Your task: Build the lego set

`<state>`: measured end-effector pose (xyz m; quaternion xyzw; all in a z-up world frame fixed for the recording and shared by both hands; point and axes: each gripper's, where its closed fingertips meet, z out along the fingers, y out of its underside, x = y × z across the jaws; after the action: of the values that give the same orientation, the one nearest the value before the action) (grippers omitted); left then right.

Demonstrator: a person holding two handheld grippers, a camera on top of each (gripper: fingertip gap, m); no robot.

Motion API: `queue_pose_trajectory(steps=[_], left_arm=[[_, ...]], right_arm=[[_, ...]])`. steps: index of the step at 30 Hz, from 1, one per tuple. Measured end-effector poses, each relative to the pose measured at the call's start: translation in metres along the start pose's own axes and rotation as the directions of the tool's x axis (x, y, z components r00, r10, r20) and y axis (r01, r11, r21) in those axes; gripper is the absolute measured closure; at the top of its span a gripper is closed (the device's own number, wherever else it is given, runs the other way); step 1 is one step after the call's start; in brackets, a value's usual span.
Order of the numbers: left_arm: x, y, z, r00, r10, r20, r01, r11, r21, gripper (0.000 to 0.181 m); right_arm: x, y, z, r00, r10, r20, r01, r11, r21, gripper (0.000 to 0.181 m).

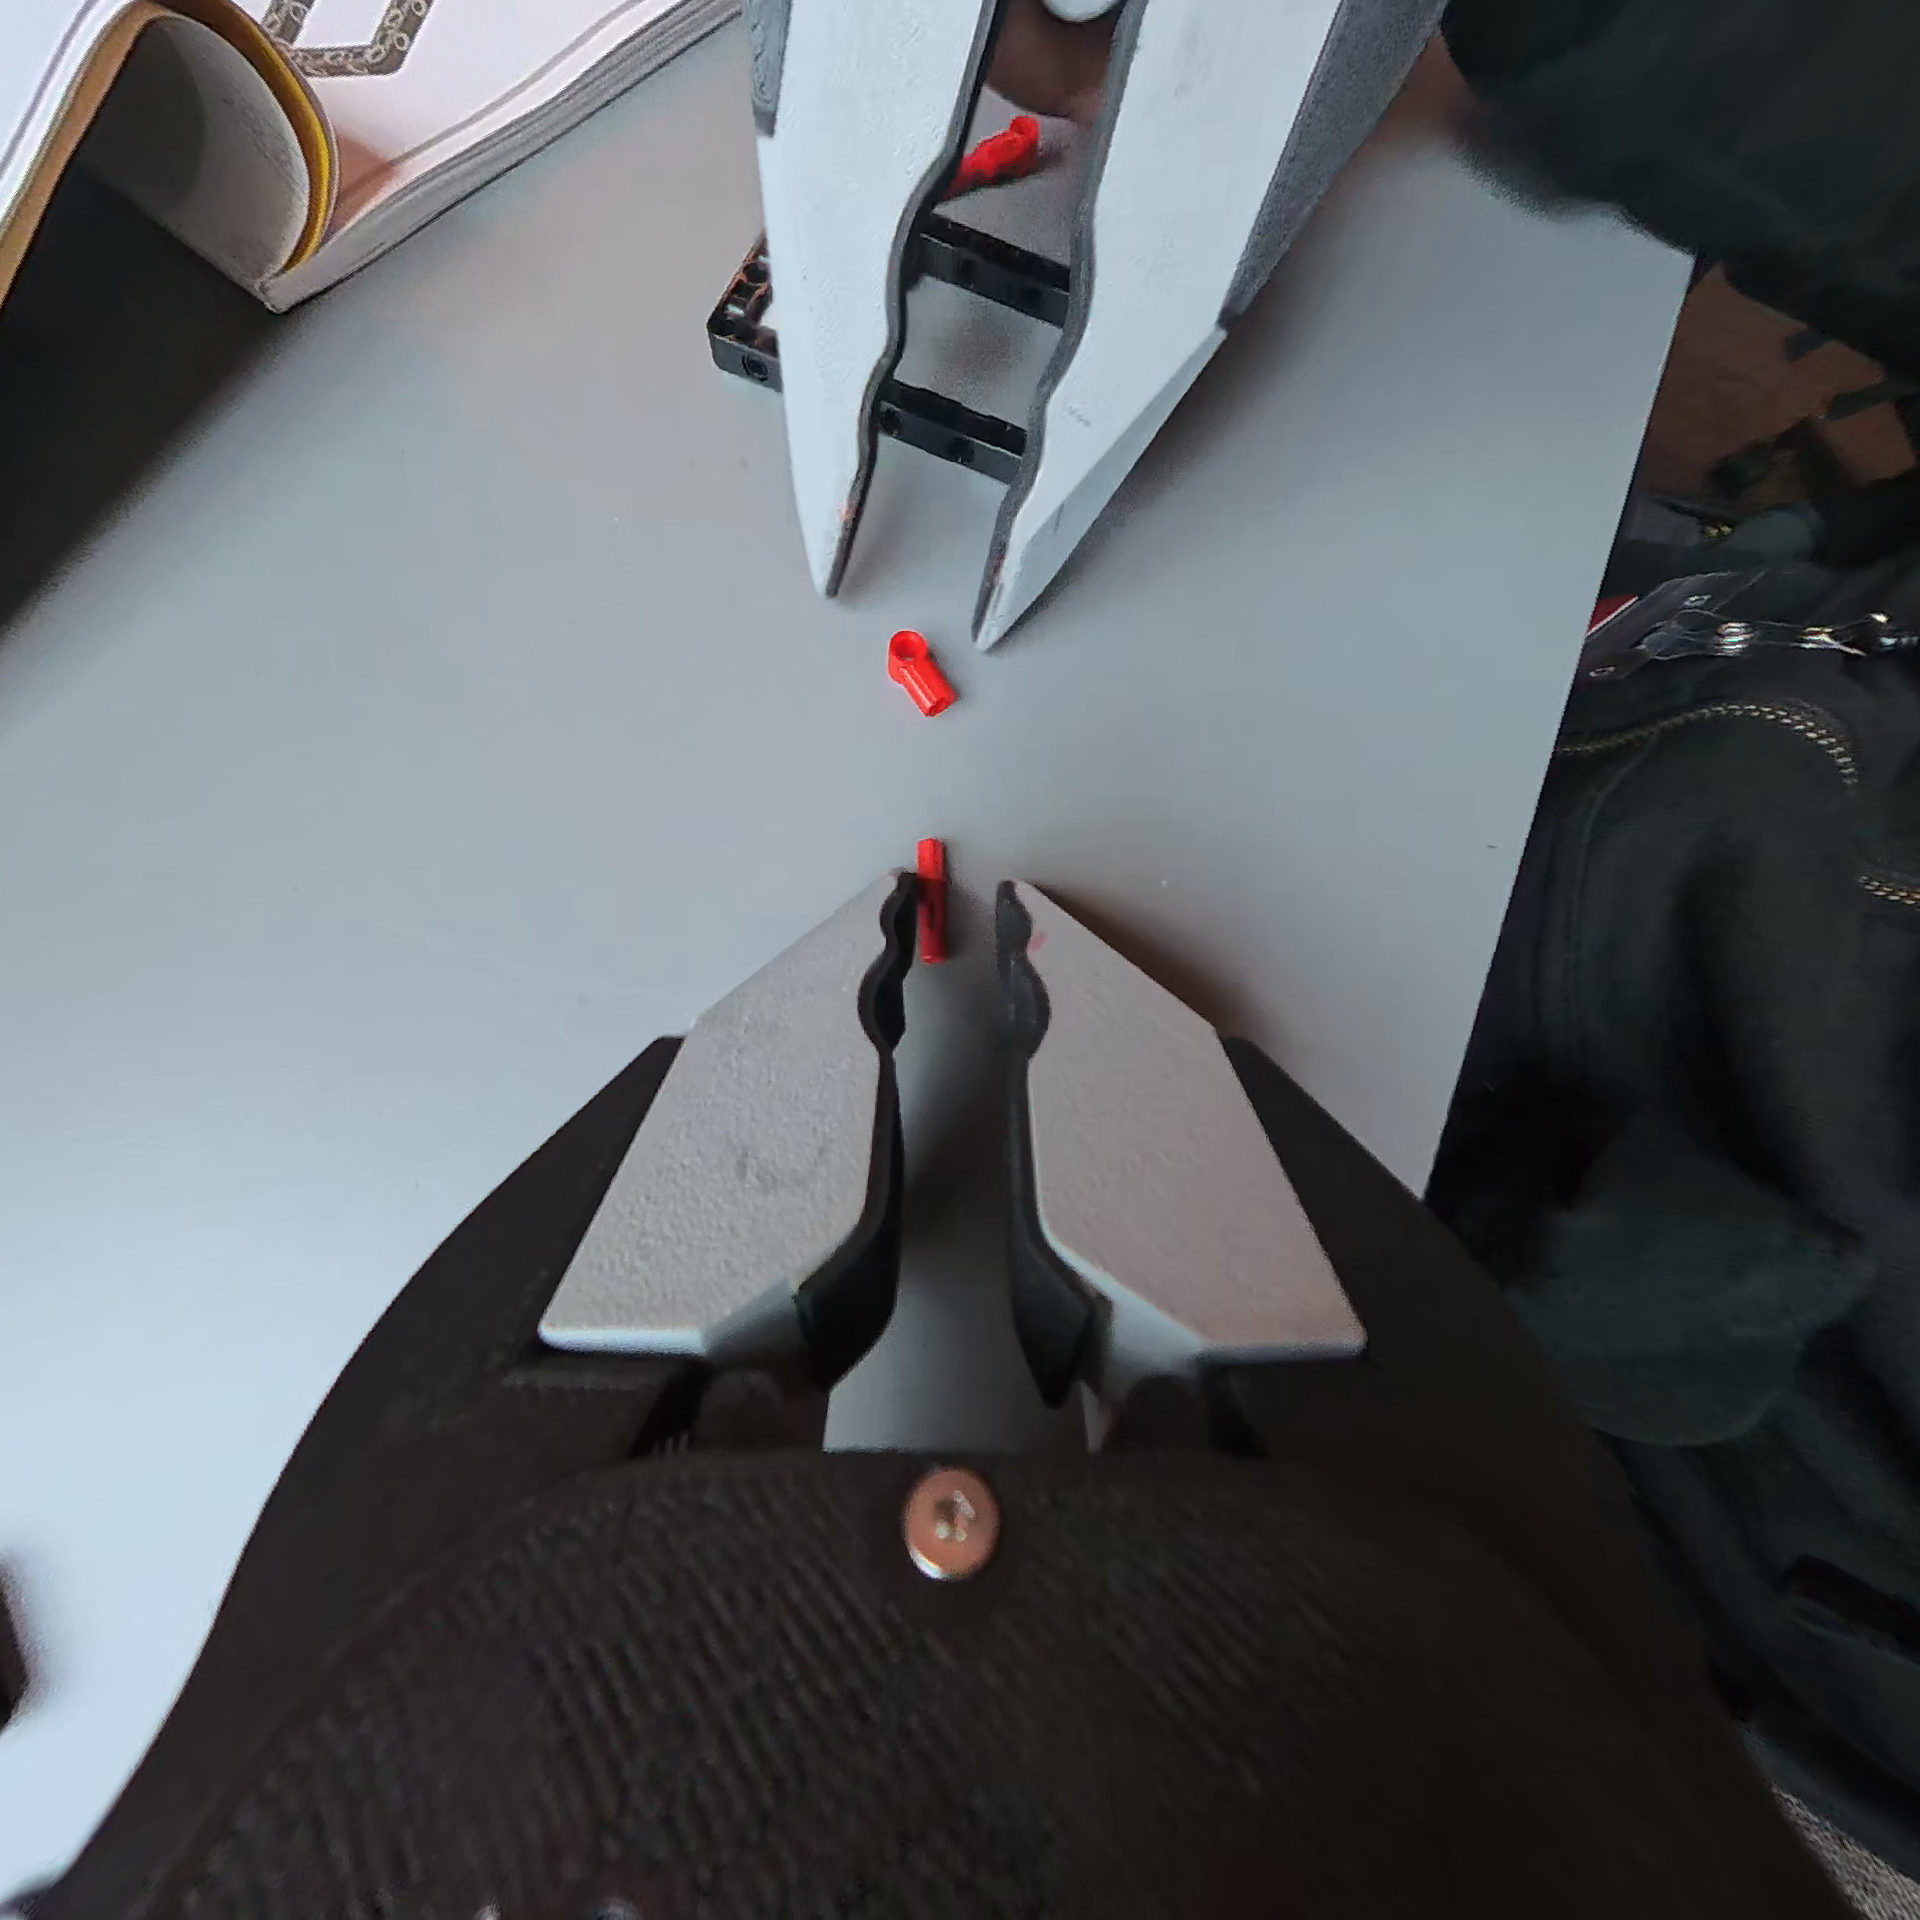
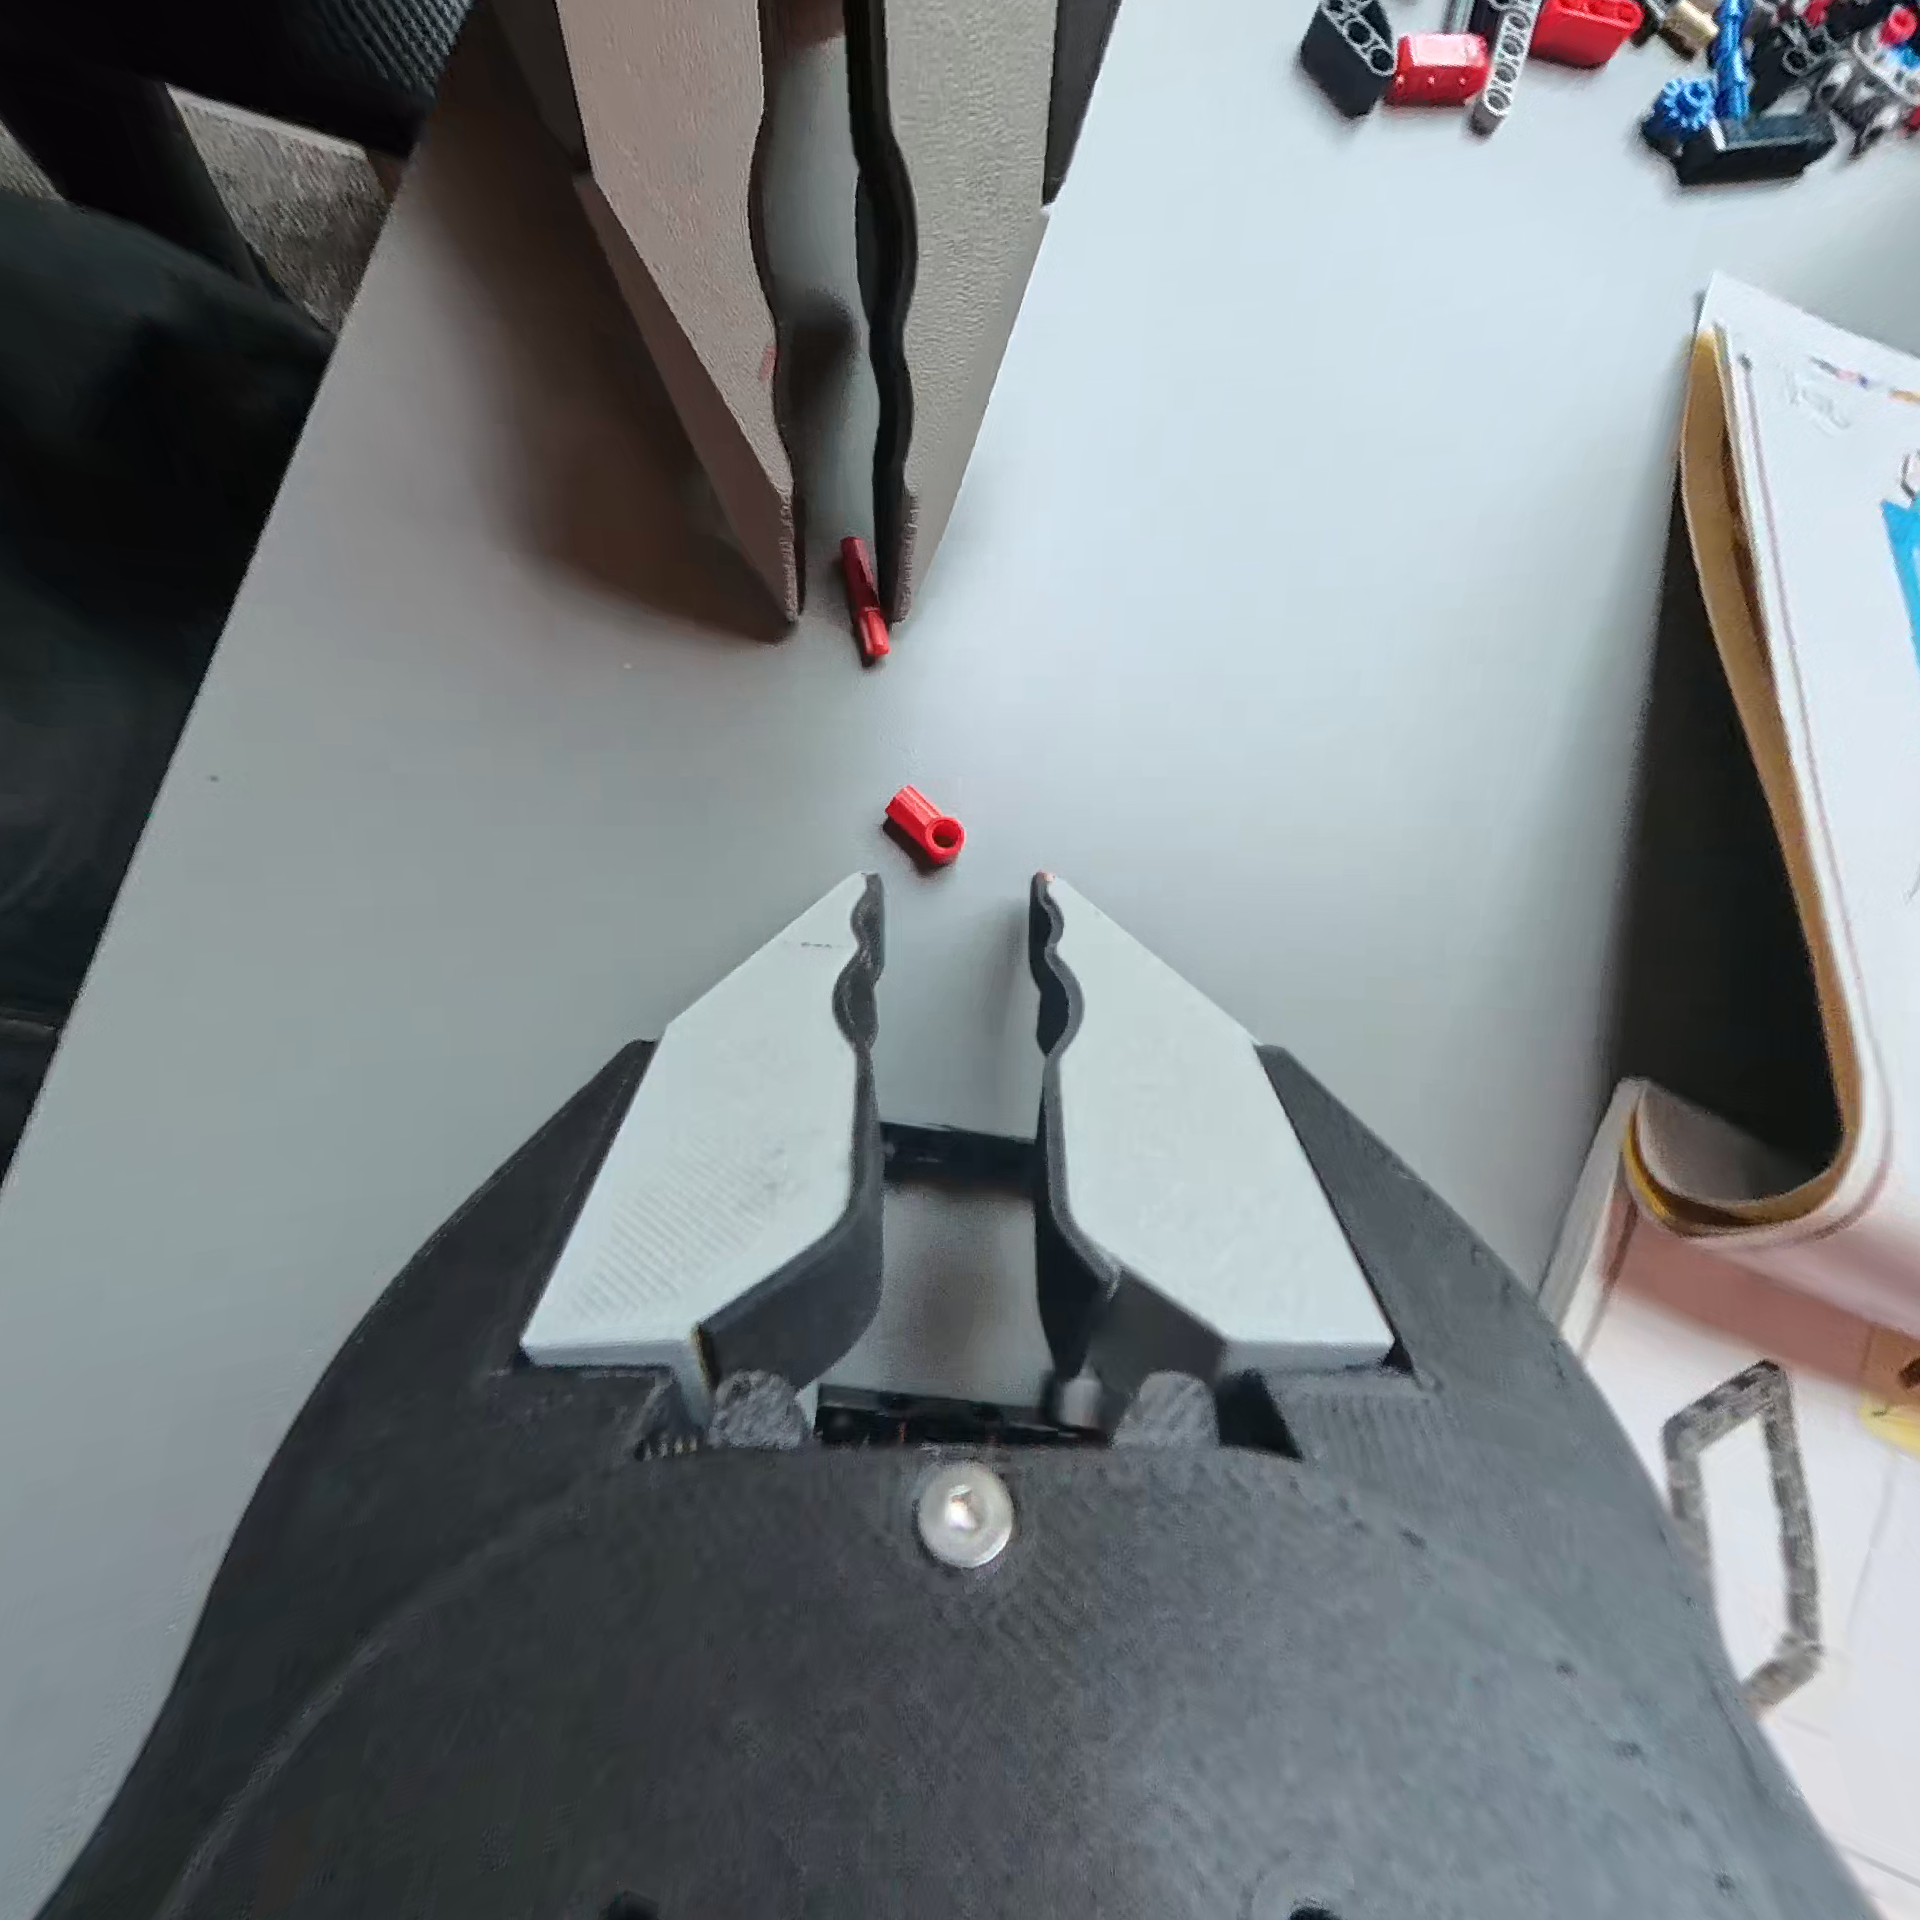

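Two handheld grippers are seen facing each other, tip to tip, over a pale grey table (image 1: 416,831). Between them lie two small red building pieces.

The left gripper (image 1: 951,894) is shown with its jaws a little apart. A thin red pin (image 1: 931,902) sits between the tips, resting against one finger, with a gap left on the other side. It is not clamped from both sides, and whether it is lifted or lying on the table cannot be told.

The right gripper (image 2: 956,883) is shown with its jaws parted and nothing held. A short red sleeve (image 2: 925,826) with a round hole lies on the table just ahead of its tips, apart from them, and near the pin.

A black frame (image 1: 951,426) of beams, seemingly the part-built model, lies under and behind the right gripper. An open booklet (image 2: 1808,727) rests at the table's side, and a heap of loose pieces (image 2: 1621,62) is seen far off.

Judged from this, the pin is meant to be pushed into the sleeve. Several slips are possible. The pin could roll or be knocked aside, since it is touched on one side only. If the jaws are closed off-centre, it could be twisted or flicked out. The sleeve could be nudged away by the right tips before it is gripped, being small and light. The facing tips could also be knocked together.
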<state>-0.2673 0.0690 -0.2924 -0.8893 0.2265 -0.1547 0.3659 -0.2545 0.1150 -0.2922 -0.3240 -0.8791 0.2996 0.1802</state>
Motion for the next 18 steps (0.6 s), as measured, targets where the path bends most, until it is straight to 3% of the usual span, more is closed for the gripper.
queue_pose_trajectory(steps=[4,10,15,18], left_arm=[[0.000,0.000,0.000,1.000,0.007,0.004,-0.007,1.000,-0.002,0.168],[-0.005,0.000,0.001,1.000,-0.011,0.001,0.012,1.000,-0.004,0.179],[-0.005,-0.002,0.003,1.000,0.007,0.010,-0.007,1.000,-0.006,0.179],[0.000,-0.001,0.003,1.000,-0.003,-0.023,0.002,1.000,-0.009,0.179]], right_arm=[[-0.002,-0.006,0.003,0.995,-0.097,0.029,0.097,0.995,0.000,0.158],[-0.006,-0.008,0.009,0.988,-0.128,0.082,0.128,0.992,0.010,0.177],[-0.001,-0.012,0.012,0.994,-0.107,0.037,0.105,0.994,0.033,0.177],[0.003,-0.023,0.007,0.977,-0.193,-0.088,0.201,0.975,0.095,0.177]])
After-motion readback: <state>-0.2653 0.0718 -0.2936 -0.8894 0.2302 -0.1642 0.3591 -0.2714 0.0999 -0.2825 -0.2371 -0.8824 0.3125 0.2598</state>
